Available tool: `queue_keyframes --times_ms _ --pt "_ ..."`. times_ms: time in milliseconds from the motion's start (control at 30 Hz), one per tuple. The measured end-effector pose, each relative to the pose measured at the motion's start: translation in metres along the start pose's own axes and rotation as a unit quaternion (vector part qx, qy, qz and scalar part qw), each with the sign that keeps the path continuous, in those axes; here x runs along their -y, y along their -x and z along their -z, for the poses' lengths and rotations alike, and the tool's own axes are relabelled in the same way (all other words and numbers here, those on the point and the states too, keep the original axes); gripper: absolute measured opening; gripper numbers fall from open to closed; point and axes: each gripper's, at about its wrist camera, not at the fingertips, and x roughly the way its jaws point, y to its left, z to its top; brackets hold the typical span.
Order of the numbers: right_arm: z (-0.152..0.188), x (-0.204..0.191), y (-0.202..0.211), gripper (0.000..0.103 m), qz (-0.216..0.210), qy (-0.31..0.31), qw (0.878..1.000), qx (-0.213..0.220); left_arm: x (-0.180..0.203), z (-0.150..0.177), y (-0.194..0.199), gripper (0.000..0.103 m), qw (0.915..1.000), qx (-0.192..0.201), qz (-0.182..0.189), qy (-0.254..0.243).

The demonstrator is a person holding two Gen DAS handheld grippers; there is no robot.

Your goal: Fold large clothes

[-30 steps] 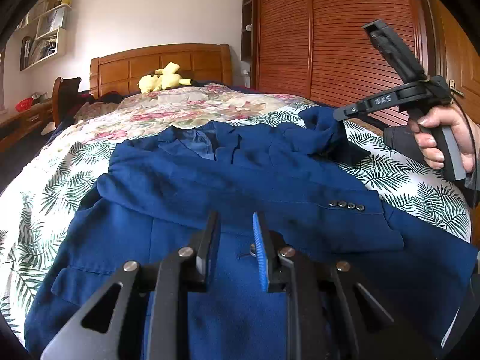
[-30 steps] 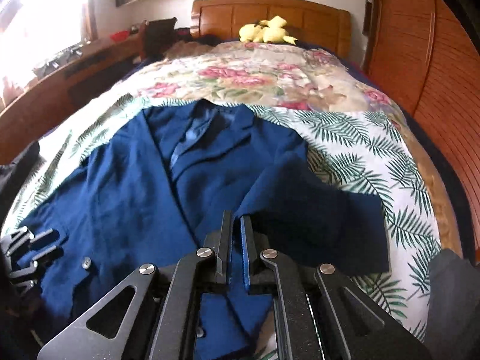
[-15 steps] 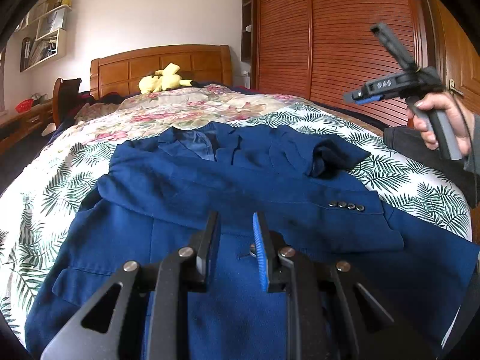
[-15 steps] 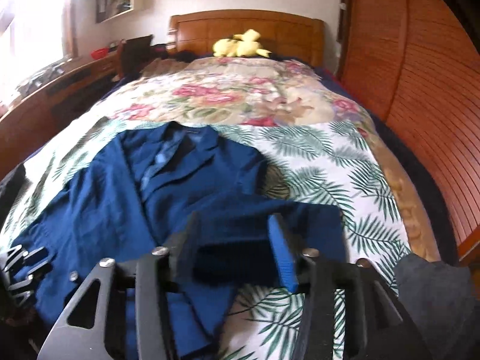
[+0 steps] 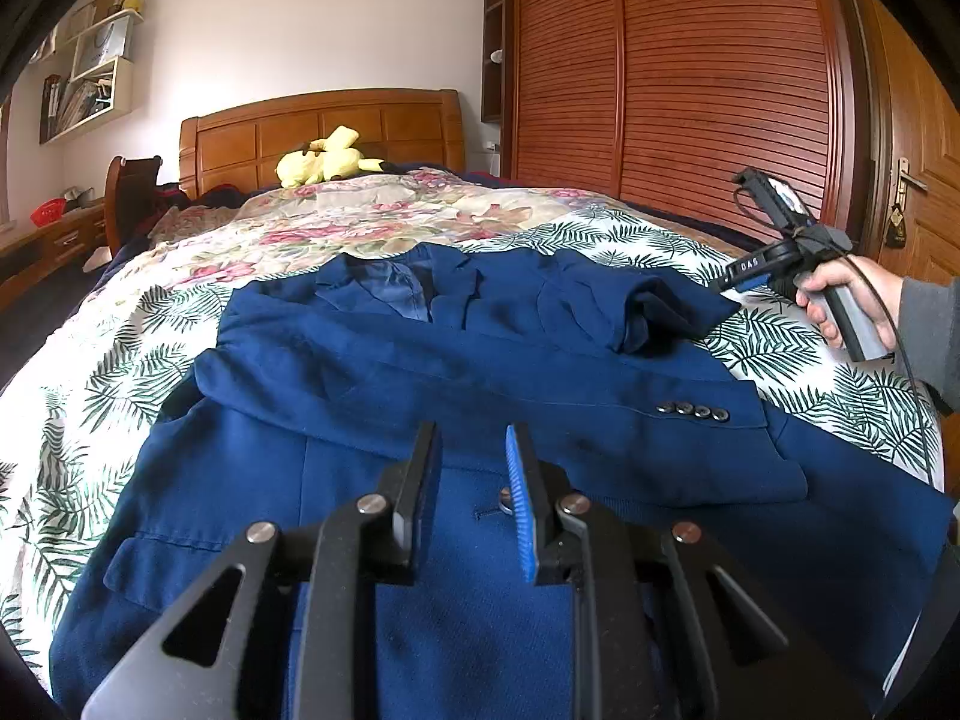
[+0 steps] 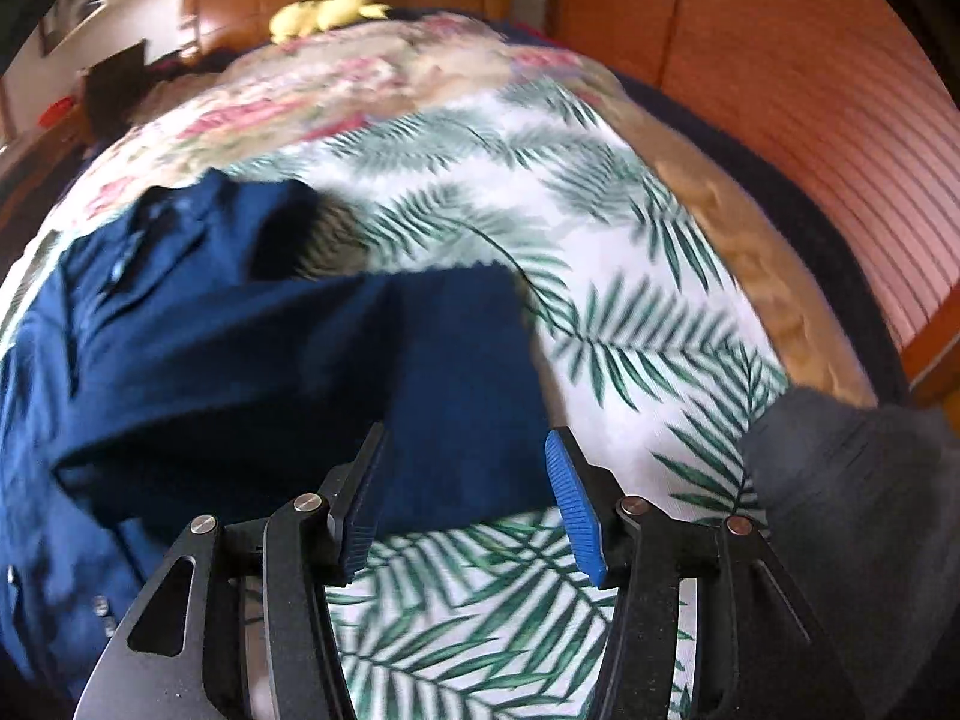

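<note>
A dark blue suit jacket (image 5: 480,372) lies front up on the leaf-print bedspread (image 5: 120,330). One sleeve with cuff buttons (image 5: 693,411) is folded across its chest. My left gripper (image 5: 471,462) hovers low over the jacket's lower front, its jaws a little apart with nothing between them. The other sleeve (image 6: 456,348) lies loose, sticking out sideways onto the bedspread. My right gripper (image 6: 467,438) hangs just above that sleeve's end, pointing steeply down, its jaws opening and not touching the cloth. In the left wrist view a hand (image 5: 852,306) holds the right gripper (image 5: 729,282) at the jacket's right edge.
A yellow plush toy (image 5: 324,162) lies by the wooden headboard (image 5: 384,120). A slatted wooden wardrobe (image 5: 690,90) stands close along the bed's right side. A dark grey cloth (image 6: 852,480) lies at the bed's right edge. Shelves and a low cabinet line the left wall.
My right gripper let go of the sleeve end, opened, and swung right and down toward the bed's right side. The sleeve dropped onto the bedspread. The left gripper stayed still.
</note>
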Motion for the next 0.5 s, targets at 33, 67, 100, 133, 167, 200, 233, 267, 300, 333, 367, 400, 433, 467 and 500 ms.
queue_keyframes --times_ms 33,67,100,133,167,200,233,267,300,333,367,400,433,467,500 --pt "0.002 0.003 -0.003 0.053 0.002 -0.006 1.000 -0.005 0.000 0.000 0.000 0.019 1.0000 0.000 0.000 0.000" --pt "0.004 0.008 -0.007 0.053 0.001 -0.013 1.000 -0.009 0.000 0.000 0.000 0.019 1.0000 0.000 0.000 0.000" --pt "0.005 0.010 -0.010 0.053 0.001 -0.016 1.000 -0.011 0.000 0.000 0.000 0.019 1.0000 0.000 0.000 0.000" --pt "0.007 0.012 -0.012 0.053 0.001 -0.019 1.000 -0.014 0.000 0.000 0.000 0.019 1.0000 0.000 0.000 0.000" --pt "0.008 0.013 -0.014 0.053 0.000 -0.022 1.000 -0.016 0.000 0.000 0.000 0.019 1.0000 0.000 0.000 0.000" --pt "0.008 0.014 -0.016 0.053 -0.001 -0.024 1.000 -0.019 0.000 0.000 0.000 0.019 1.0000 0.000 0.000 0.000" --pt "0.009 0.015 -0.018 0.053 -0.003 -0.026 0.999 -0.022 0.000 0.000 0.000 0.019 1.0000 0.000 0.000 0.000" --pt "0.011 0.016 -0.020 0.053 -0.005 -0.027 0.999 -0.024 0.000 0.000 0.000 0.019 1.0000 0.000 0.000 0.000" --pt "0.012 0.015 -0.021 0.053 -0.004 -0.027 0.999 -0.025 0.000 0.000 0.000 0.019 1.0000 0.000 0.000 0.000" --pt "0.012 0.014 -0.022 0.054 -0.002 -0.024 0.999 -0.025 0.000 0.000 0.000 0.019 1.0000 0.000 0.000 0.000" --pt "0.013 0.013 -0.024 0.054 0.001 -0.021 0.999 -0.025 0.000 0.000 0.000 0.019 1.0000 0.001 -0.001 0.000" --pt "0.013 0.012 -0.026 0.054 0.004 -0.017 1.000 -0.025 0.001 0.000 0.000 0.019 1.0000 0.002 -0.001 0.000" --pt "0.012 0.010 -0.029 0.054 0.008 -0.014 1.000 -0.025 0.000 0.000 0.000 0.019 1.0000 0.003 -0.001 0.000" --pt "0.014 0.006 -0.031 0.054 0.012 -0.008 1.000 -0.023 0.000 0.000 0.000 0.019 1.0000 0.003 -0.001 0.001" --pt "0.014 0.002 -0.033 0.051 0.015 0.000 1.000 -0.022 0.000 0.000 0.000 0.019 1.0000 0.003 -0.002 0.001"
